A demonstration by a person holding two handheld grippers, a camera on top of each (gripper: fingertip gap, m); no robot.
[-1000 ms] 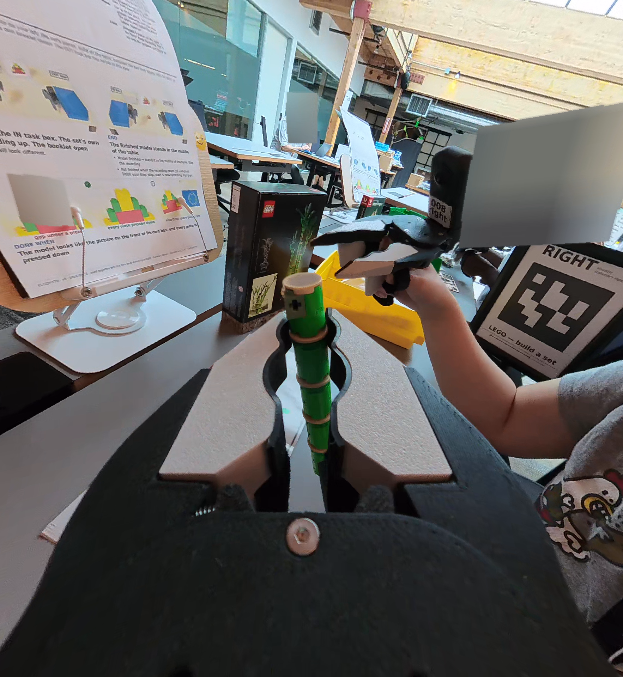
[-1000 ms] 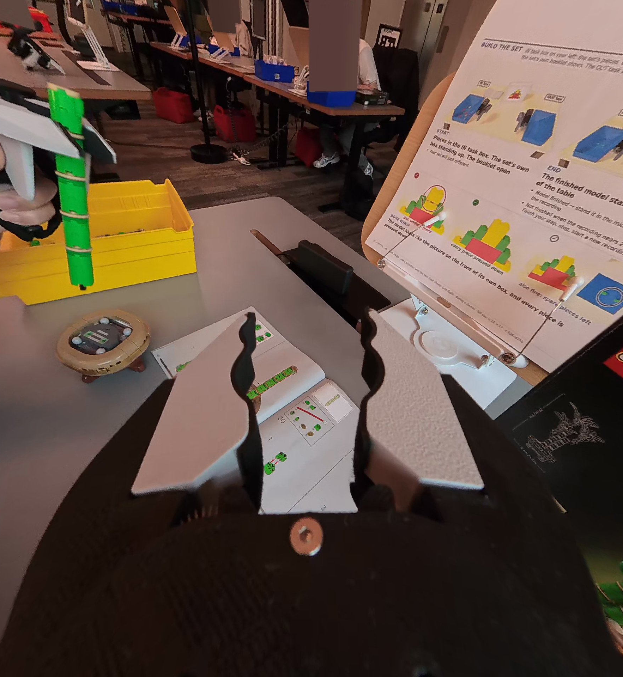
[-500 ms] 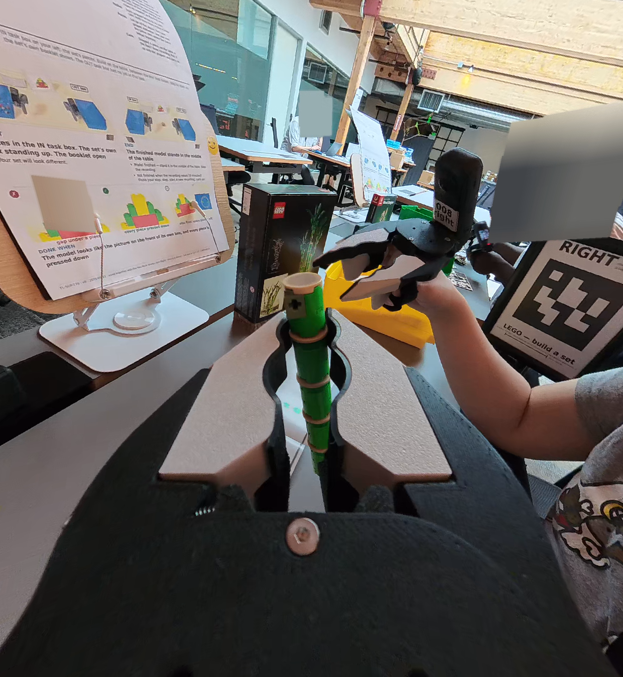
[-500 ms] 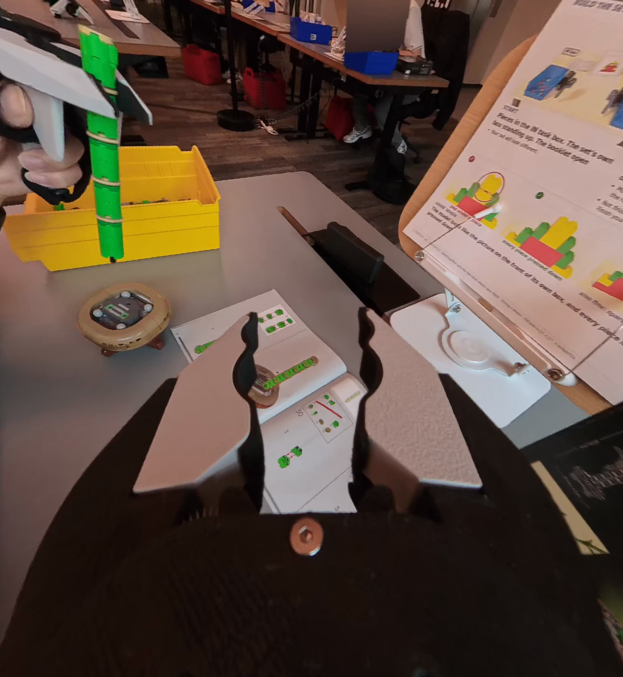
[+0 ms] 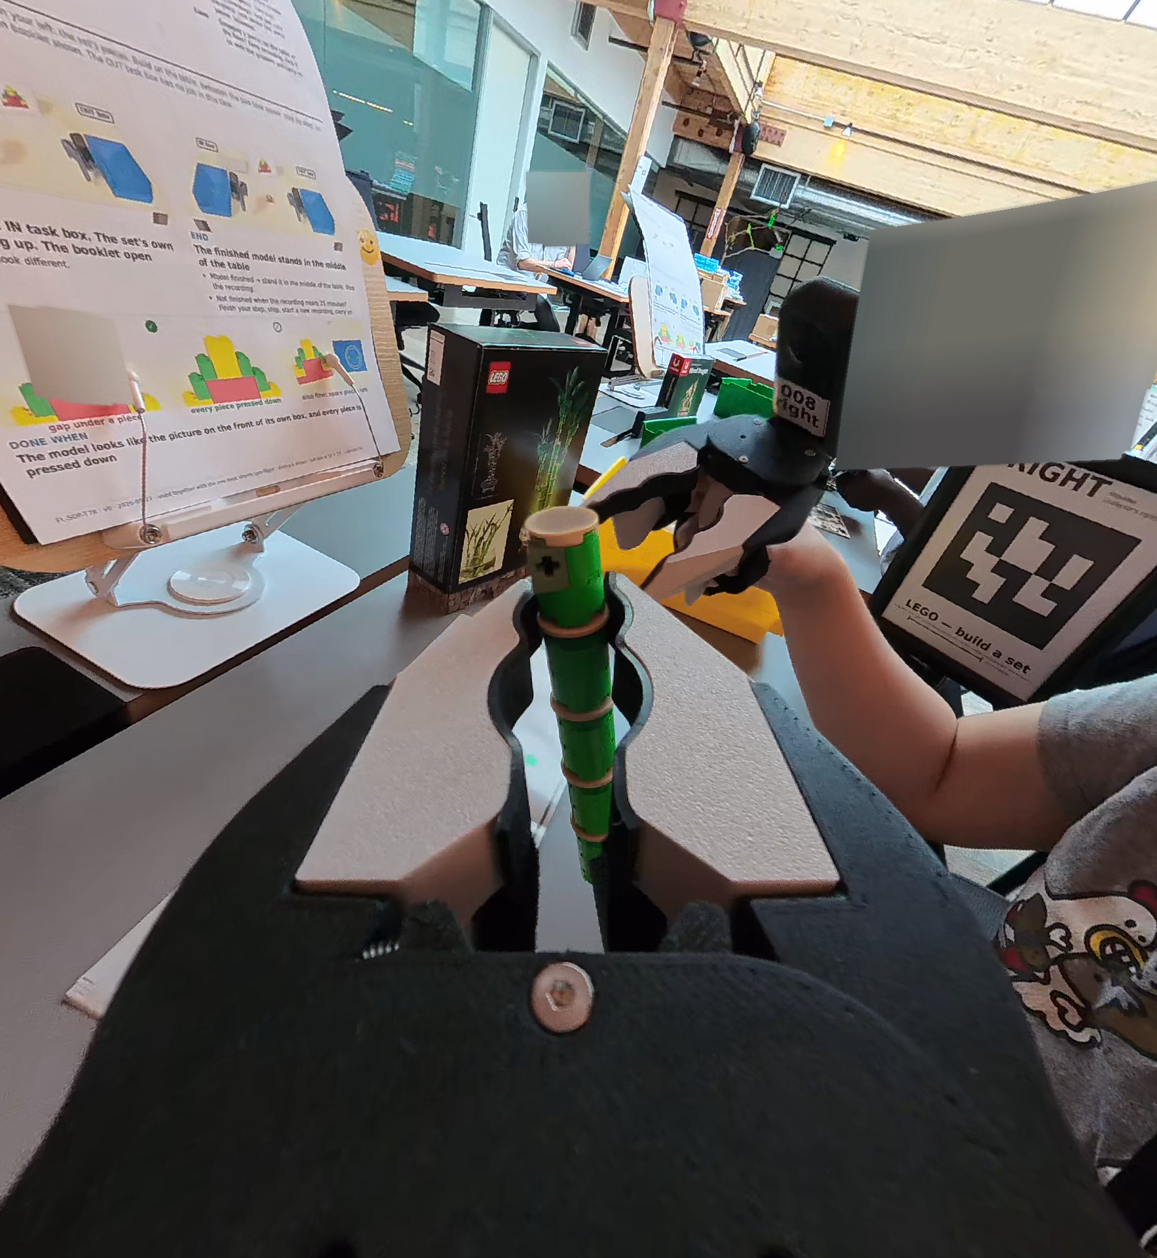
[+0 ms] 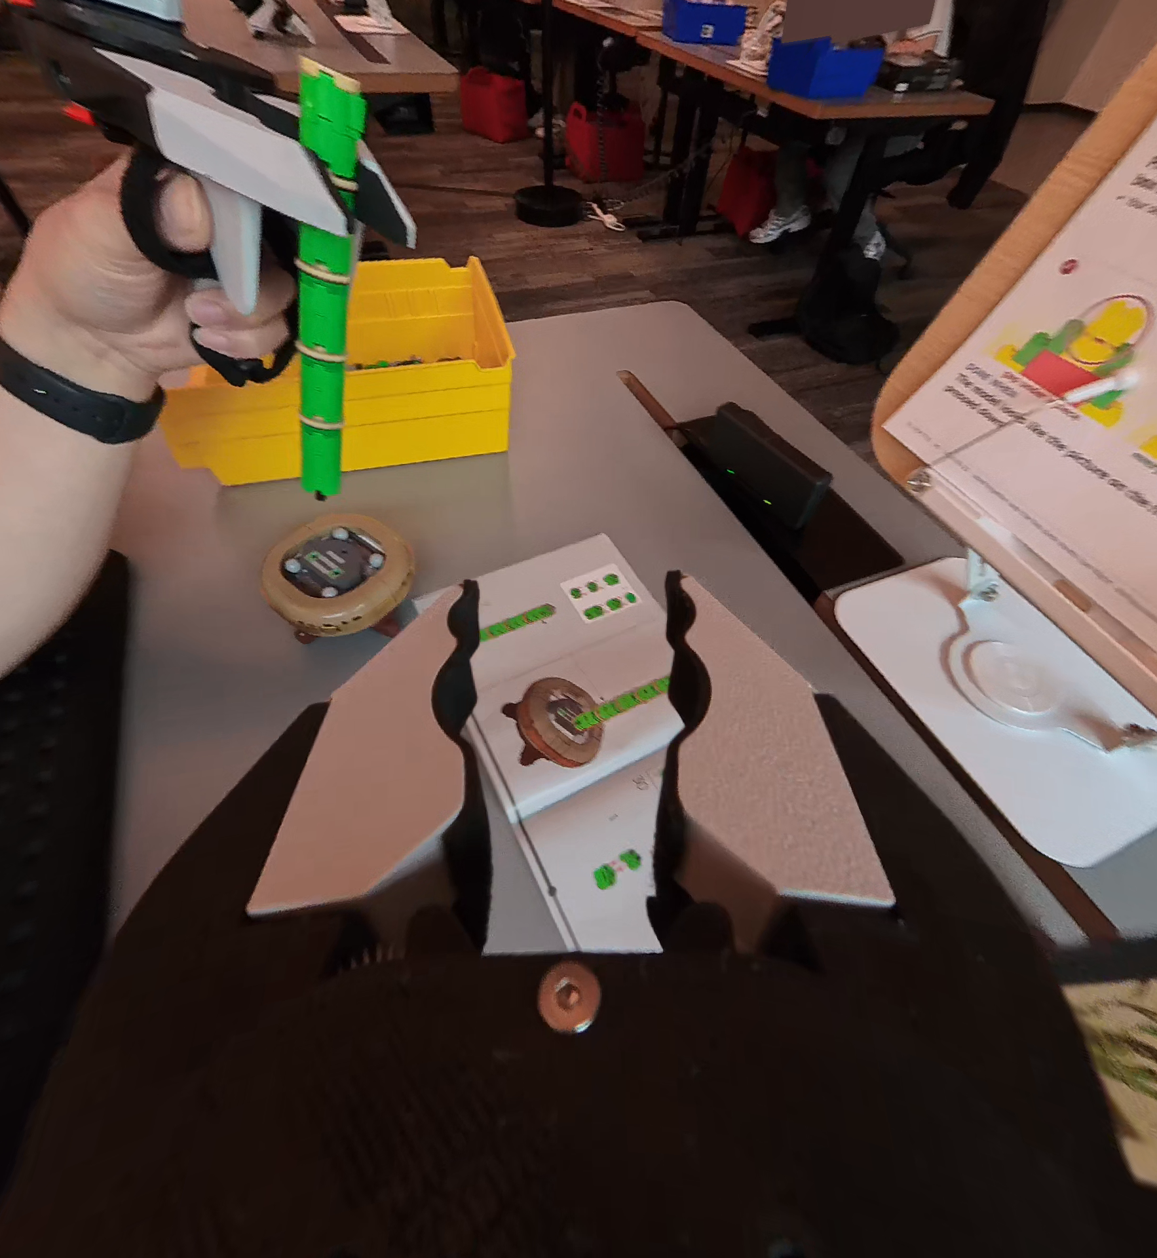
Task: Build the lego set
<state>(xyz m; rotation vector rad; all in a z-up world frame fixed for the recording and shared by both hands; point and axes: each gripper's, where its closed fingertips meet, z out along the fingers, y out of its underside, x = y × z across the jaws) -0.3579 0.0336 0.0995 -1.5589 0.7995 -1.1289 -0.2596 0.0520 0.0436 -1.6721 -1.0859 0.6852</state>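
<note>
Progress check on the bamboo build: the green stalk (image 5: 576, 687) is basically done as a sub-assembly, a stack of green segments w/ tan rings between them and a tan cap on top. Left tool (image 5: 572, 687) is clamped around it near the upper part, holding it upright in the air. From the right wrist view you can see the stalk (image 6: 324, 286) hanging just above the round tan base (image 6: 337, 575), which sits on the worktop (image 6: 562, 422) w/ its dark centre plate and studs showing. Bottom tip of the stalk is near the base but not touching yet, and looks a bit off toward the far edge rather than dead centre, tho the angle makes that hard to call.

Right tool (image 6: 569, 653) is wide open, nothing in it, hovering over the open booklet (image 6: 576, 687). The page shows the stalk going into the base, so imo that's the step in hand.

What's left: seat the stalk in the base and press it down, then prob more stalks/leaves, since the yellow bin (image 6: 385, 381) behind still has green bits in it. The set's box (image 5: 501, 456) stands at the back by the instruction stand (image 5: 174, 272). I'd guess early-to-mid build, def not near finished.
</note>
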